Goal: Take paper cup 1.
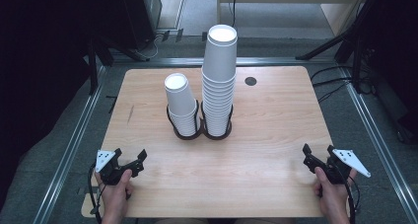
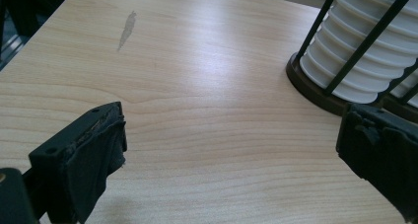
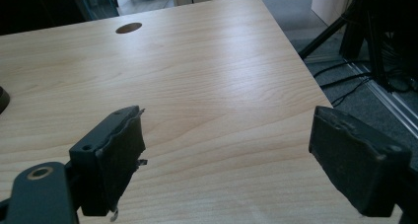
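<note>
Near the front edge of the tabletop [image 1: 266, 150], the left gripper [image 1: 129, 159] is held low with its jaws spread wide, and nothing is held between them. On the other side the right gripper [image 1: 318, 154] is held the same way — its jaws are also seen apart in the right gripper view, with only bare wood between them. Both are well apart from the cups.

Farther back, in the middle of the tabletop, a dark wire holder [image 1: 199, 131] with two rings is set. A short stack of cups [image 1: 180, 105] is kept in its left ring and a tall stack of cups [image 1: 218, 81] in its right ring. The two stacks stand just beside each other.

Trouble could come from the tall stack. It is high and thin, so it could be tipped if it is bumped from the side by a jaw. The short stack leans a little at the top — its top cup could be knocked off if it is touched too hard. If a cup is squeezed too tightly, it could be crushed. If several cups stick together, more than one could be lifted.
</note>
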Demonstrator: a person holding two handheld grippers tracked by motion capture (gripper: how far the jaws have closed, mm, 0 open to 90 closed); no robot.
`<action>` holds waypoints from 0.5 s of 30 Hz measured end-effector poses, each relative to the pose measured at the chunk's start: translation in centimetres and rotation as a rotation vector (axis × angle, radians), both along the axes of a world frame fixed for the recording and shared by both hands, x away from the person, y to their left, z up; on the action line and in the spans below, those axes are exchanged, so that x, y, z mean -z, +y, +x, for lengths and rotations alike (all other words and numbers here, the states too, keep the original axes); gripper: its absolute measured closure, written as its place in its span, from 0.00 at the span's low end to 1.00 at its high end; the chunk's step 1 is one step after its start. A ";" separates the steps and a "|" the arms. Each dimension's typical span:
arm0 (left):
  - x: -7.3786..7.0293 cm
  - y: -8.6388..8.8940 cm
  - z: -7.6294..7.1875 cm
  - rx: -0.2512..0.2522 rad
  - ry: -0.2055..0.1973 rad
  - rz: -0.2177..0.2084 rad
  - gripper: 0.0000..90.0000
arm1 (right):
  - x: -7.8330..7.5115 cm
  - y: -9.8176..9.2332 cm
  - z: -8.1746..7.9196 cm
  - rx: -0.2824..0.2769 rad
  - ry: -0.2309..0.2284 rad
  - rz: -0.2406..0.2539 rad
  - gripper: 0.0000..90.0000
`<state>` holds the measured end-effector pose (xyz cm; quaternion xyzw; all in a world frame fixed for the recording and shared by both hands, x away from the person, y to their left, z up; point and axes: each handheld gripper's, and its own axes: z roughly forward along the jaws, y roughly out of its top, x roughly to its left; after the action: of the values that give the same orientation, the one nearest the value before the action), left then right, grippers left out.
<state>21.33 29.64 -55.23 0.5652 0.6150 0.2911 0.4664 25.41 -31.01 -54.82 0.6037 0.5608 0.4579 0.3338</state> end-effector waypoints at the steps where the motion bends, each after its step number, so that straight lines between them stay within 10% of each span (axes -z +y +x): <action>1: 0.0 0.0 0.0 -0.004 -0.002 0.004 0.00 | -0.1 0.1 -0.2 -0.016 -0.006 -0.012 0.15; 15: -0.3 -0.4 -0.3 -0.008 -0.017 0.045 0.00 | -2.1 1.5 -1.2 -0.041 -0.061 -0.048 0.15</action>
<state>21.03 29.28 -54.93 0.5707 0.6065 0.3117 0.4575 24.18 -29.50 -52.73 0.5697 0.5733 0.4694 0.3556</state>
